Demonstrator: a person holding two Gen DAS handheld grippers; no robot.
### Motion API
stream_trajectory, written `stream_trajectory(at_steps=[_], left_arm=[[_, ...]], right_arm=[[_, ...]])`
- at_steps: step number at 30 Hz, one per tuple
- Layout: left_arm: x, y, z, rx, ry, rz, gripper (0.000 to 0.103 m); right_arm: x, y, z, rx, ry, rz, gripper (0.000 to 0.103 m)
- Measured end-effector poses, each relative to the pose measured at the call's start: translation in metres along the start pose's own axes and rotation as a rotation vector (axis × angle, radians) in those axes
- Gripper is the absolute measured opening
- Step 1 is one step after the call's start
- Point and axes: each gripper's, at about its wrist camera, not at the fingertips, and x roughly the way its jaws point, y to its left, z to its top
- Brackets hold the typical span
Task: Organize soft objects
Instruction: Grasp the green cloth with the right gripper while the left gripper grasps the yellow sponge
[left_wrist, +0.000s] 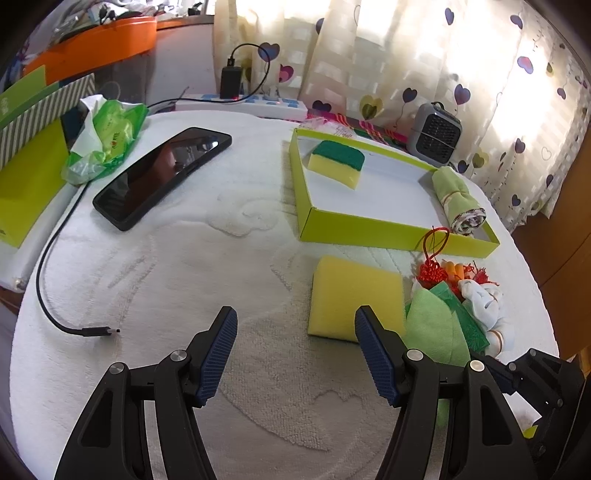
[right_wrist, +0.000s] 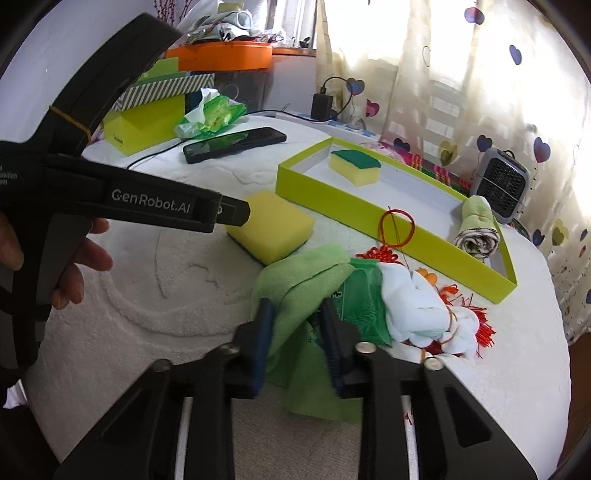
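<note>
My right gripper (right_wrist: 295, 310) is shut on a light green cloth (right_wrist: 299, 280), which bunches up between the blue pads. Beside the cloth lie a green packet (right_wrist: 364, 306), a white sock bundle (right_wrist: 417, 306) and a red knot ornament (right_wrist: 384, 254). A plain yellow sponge (left_wrist: 354, 295) rests on the white towel in front of a lime green tray (left_wrist: 369, 225). In the tray are a green-topped sponge (left_wrist: 338, 162) and a rolled green towel (left_wrist: 458, 199). My left gripper (left_wrist: 295, 317) stands open just left of the yellow sponge, holding nothing.
A black phone (left_wrist: 162, 177), a loose charging cable (left_wrist: 99, 331) and a crumpled green bag (left_wrist: 107, 144) lie at the left. Green boxes (left_wrist: 29, 177) stand at the far left. A grey fan (left_wrist: 437, 134) and a power strip (left_wrist: 240, 105) stand behind the tray.
</note>
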Motion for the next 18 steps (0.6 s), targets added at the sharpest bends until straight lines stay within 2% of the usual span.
stream_trajectory(at_steps=[6,12,18], left_arm=[[0.000,-0.001,0.000,-0.001,0.000,0.002,0.066],[0.002,-0.005,0.001,0.007,0.006,0.003,0.066],[0.006,-0.011,0.005,0.024,0.014,-0.006,0.066]], right_arm=[[-0.010,-0.011,-0.001,0.074,-0.039,0.018,0.009],[-0.032,-0.033,0.002,0.208,-0.129,0.084,0.009],[-0.048,-0.044,0.005,0.259,-0.190,0.105,0.009]])
